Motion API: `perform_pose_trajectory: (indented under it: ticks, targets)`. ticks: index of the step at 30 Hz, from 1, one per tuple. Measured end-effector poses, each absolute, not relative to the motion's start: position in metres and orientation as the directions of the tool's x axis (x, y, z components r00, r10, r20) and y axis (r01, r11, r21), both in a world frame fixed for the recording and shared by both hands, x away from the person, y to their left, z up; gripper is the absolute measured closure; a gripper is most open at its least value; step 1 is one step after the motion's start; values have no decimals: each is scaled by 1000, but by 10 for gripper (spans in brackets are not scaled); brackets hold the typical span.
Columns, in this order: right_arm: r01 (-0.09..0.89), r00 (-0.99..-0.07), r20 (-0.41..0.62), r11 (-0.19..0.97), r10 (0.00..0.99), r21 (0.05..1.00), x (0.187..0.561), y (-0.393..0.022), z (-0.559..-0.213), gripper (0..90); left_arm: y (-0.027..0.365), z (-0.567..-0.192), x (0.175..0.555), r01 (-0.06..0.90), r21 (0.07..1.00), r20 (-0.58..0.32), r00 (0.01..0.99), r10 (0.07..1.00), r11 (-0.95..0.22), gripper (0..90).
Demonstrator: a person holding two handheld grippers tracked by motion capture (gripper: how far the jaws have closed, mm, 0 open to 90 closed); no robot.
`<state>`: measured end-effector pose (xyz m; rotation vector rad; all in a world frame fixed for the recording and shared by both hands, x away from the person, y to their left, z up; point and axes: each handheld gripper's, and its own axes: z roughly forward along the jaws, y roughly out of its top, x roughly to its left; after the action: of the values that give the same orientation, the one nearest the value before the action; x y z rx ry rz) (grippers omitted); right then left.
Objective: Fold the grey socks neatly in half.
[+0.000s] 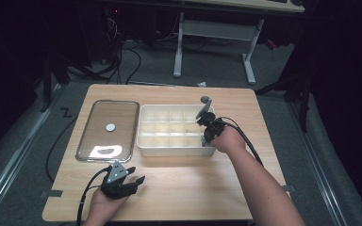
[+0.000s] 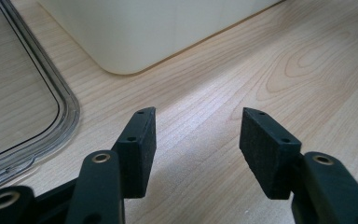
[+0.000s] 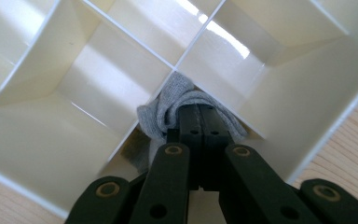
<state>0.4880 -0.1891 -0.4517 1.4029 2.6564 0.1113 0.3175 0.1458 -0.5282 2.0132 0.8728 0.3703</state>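
On the wooden table, well lit against a dark room, two large things side by side: a clear flat lid at the left with a small white disc on it, and a cream divided box just beside it at the right. Lid off already, so compartments open from above.

Inside the box, thin white walls making a grid of cells. Nearly all cells in sight bare.

At the near right corner of the box, right gripper reaching down into a cell. Jaws closed tight together in the right gripper view, pinching a grey piece of cloth, maybe a small sock, hard to tell. Cloth bunched around the jaw tips, low in the cell close to the outer wall and pressed against a divider.

Near the front edge of the table, left gripper resting just above the wood, well apart from the box. Jaws standing wide, nothing between them.

Step in hand, by judgement: either taking the cloth out of its cell or pressing it in; not possible to say which from this moment alone. For taking out, next move: a straight lift up, keeping the pinch firm, clear of the thin dividers so the cloth does not catch. For putting in: opening the jaws first, then rising straight.
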Motion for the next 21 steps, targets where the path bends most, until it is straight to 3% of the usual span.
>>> perform_pose_trajectory:
  ticks: [10, 21]
  targets:
    - [826, -553, -83, 559, 829, 74, 495, -184, -465, 900, 145, -528, 317, 436, 822, -64, 710, 702, -366, 466]
    - [841, -532, -54, 535, 845, 79, 496, -187, -466, 900, 144, -528, 316, 434, 823, -65, 712, 699, -366, 466]
